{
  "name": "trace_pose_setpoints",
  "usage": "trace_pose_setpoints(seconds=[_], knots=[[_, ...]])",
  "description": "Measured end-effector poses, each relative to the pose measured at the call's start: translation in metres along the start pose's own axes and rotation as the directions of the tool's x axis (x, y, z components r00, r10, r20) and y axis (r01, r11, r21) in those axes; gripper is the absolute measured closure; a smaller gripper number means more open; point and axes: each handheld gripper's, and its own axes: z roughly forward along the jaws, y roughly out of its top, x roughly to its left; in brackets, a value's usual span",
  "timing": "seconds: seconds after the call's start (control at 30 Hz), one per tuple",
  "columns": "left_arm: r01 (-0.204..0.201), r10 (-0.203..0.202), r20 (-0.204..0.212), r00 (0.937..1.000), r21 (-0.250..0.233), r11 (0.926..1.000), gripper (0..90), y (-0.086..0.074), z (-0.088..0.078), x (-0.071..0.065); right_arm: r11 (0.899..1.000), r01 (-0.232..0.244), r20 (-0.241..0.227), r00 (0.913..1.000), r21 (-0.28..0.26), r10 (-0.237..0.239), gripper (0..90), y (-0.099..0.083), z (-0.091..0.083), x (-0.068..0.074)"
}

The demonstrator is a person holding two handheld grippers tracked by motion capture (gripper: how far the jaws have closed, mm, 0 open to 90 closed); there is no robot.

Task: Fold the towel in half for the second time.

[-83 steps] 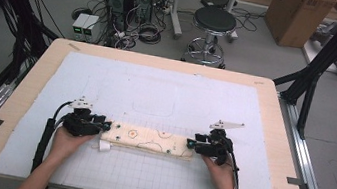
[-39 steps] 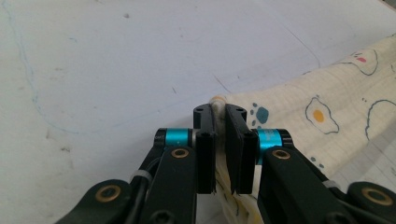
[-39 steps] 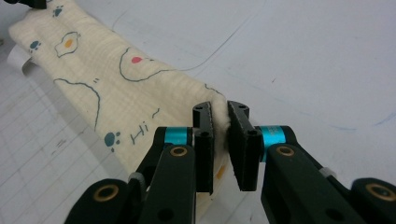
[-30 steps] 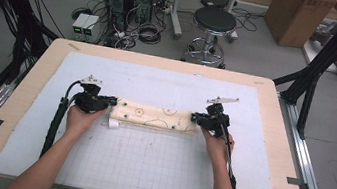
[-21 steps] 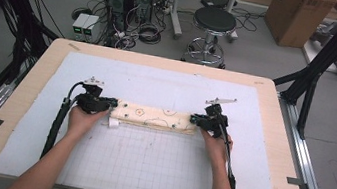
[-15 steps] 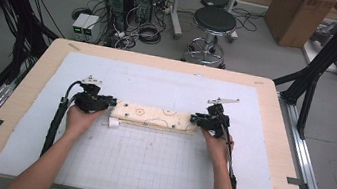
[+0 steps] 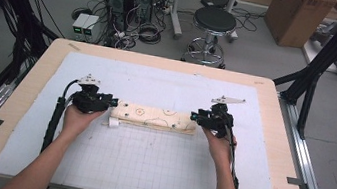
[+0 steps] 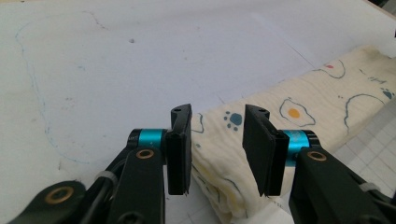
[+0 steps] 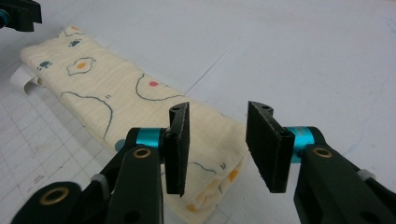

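Folding looks pretty much done here imo: the cloth [image 7: 154,117] is a long narrow strip lying across the middle of the mat [image 7: 145,167], right where the plain part meets the grid, w/ a white tag [image 7: 113,122] poking out at its left end. Left gripper [image 7: 110,102] sits at the left end and right gripper [image 7: 195,116] at the right end, both low over the mat. In the left gripper view the jaws have just been opening, and the end of the cloth [image 8: 224,154] is between them but the pads aren't pressing on it, there's a gap each side. Same deal in the right gripper view: jaws have just been opening, the cloth [image 9: 140,107] corner sits under and between them, not pinched. So both tools are let go, nothing held atm. What's left, as far as I can judge: maybe one more fold end to end to make it a compact square, or just pulling the hands back if a strip is the goal. Layers at the ends look a bit puffy, prob fine tho. Edges look fairly even from above.
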Motion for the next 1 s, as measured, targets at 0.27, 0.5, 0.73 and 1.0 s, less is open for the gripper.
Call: trace_pose_setpoints(seconds=[0.27,0.5,0.73,1.0], knots=[[-0.033,0.033,0.013,0.9994,0.009,0.9994,60.4,0.002,-0.006,-0.007,1.000,0.015,-0.003,0.9999,-0.001,-0.015,54.6,0.001,-0.001,0.007],[-0.036,0.036,0.012,0.9993,0.009,0.9993,56.6,0.004,-0.011,-0.008,1.000,0.012,-0.007,0.9999,-0.010,-0.012,49.2,0.003,-0.005,0.010],[-0.070,0.070,0.023,0.9973,0.024,0.9973,54.1,0.004,-0.015,-0.014,1.000,-0.006,0.003,1.0000,-0.006,0.006,40.8,0.003,-0.009,0.012],[-0.108,0.107,0.048,0.9931,0.009,0.9941,48.9,0.005,-0.024,-0.024,1.000,-0.006,-0.004,1.0000,-0.025,0.006,30.6,0.004,-0.016,0.018]])
